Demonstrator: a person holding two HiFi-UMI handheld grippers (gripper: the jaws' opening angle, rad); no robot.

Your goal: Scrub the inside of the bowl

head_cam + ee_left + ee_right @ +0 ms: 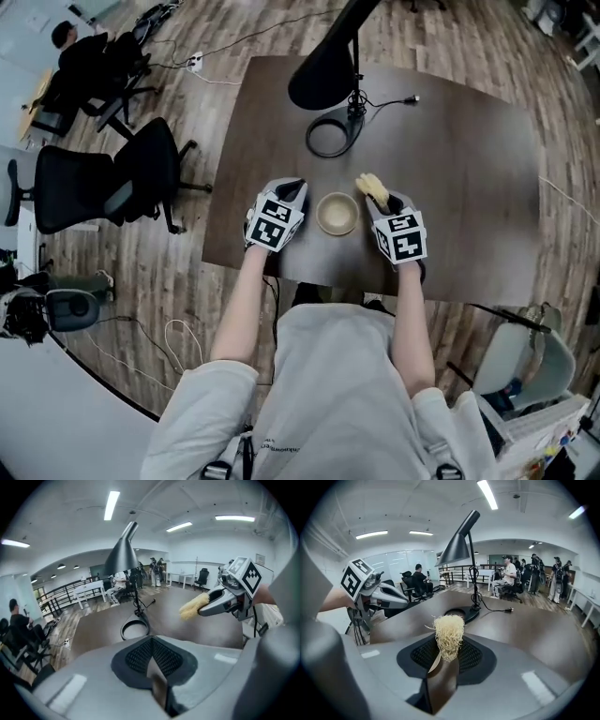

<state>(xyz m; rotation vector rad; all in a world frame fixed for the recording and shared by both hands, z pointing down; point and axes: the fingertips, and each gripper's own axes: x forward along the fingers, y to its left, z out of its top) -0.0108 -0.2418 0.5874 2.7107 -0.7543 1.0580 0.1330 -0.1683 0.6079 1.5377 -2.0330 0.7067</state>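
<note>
A pale bowl (pixel 337 214) is seen standing on the dark surface (pixel 469 159), near its front edge and between the two tongs. The left tongs (pixel 292 190) are held closed on nothing, just beside the bowl's left side. A tuft of yellowish fibrous scrubber (pixel 372 186) is clamped in the right tongs (pixel 383 200), just right of the bowl's rim and outside it. A black lamp (pixel 330 66) is placed farther back on the surface.

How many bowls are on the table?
1: the bowl sits on the table between the left gripper and the right gripper, which holds the scrubber. No other is visible.
</note>
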